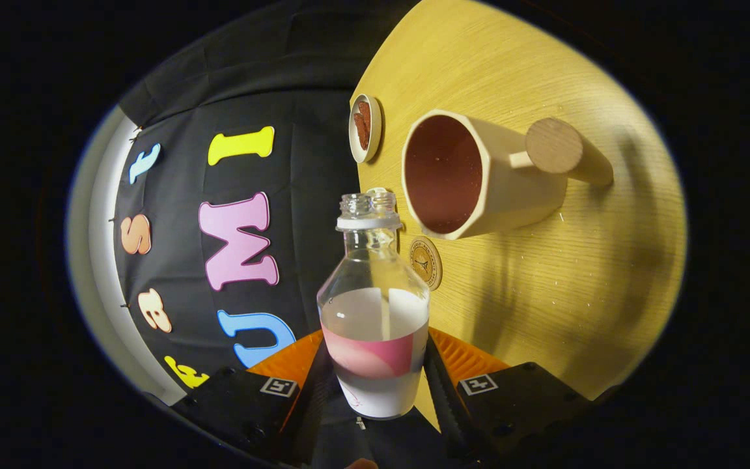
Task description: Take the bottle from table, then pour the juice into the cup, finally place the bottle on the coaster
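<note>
A wooden table (577, 273) was shown filling the right half of the frame, turned on its side so that its surface ran like a wall; from this it was judged that the gripper had been rolled well over, as for pouring. A dark cloth wall was seen across the left half.

Right of centre, in the upper part of the frame, a pale cup (479, 176) with a round wooden handle was seen, its dark red inside facing the camera. No juice could be made out in it.

At lower centre a clear bottle (375, 312) was held between the fingers of the gripper (375, 384), both of which were pressed against its labelled body. Its cap was off, and its open neck was pointed toward the cup's rim, just beside it. Pale liquid was seen pooled in its lower half.

The taking of the bottle was judged done and the pour only starting or under way; the setting down was left to do.

A small round coaster (426, 262) was seen just below the cup, beside the bottle's shoulder. A small dish (365, 127) lay upper centre, beyond the cup.
</note>
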Demonstrator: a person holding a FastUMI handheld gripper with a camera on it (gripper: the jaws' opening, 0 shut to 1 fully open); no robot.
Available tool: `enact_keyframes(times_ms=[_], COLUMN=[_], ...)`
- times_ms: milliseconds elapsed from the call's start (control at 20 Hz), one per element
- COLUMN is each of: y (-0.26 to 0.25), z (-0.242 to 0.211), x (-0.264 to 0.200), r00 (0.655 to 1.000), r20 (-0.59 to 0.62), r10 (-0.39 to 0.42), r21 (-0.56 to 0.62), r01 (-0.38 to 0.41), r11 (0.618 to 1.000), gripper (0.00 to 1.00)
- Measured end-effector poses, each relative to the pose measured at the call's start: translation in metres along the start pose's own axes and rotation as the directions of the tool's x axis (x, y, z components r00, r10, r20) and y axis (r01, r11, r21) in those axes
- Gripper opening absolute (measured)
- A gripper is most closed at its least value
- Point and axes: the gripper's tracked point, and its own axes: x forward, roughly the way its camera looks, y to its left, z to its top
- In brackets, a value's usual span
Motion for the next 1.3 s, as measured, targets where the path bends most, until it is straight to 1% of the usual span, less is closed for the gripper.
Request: enact_keyframes(times_ms=[200, 400, 600, 900, 1300], y=[0.006, 0.009, 0.010, 0.008, 0.009], z=[-0.001, 0.001, 0.007, 0.005, 0.004], x=[0.000, 0.002, 0.004, 0.001, -0.007], r00=[1.000, 1.000, 1.000, 1.000, 0.997], r20=[0.009, 0.012, 0.011, -0.021, -0.079], r10=[0.006, 0.006, 0.013, 0.001, 0.007], r21=[0.077, 0.126, 0.201, 0.237, 0.285], r01=[-0.007, -0.008, -0.015, 0.004, 0.016], r11=[0.997, 0.992, 0.979, 0.972, 0.958], gripper=[0.75, 0.75, 0.75, 0.75, 0.75])
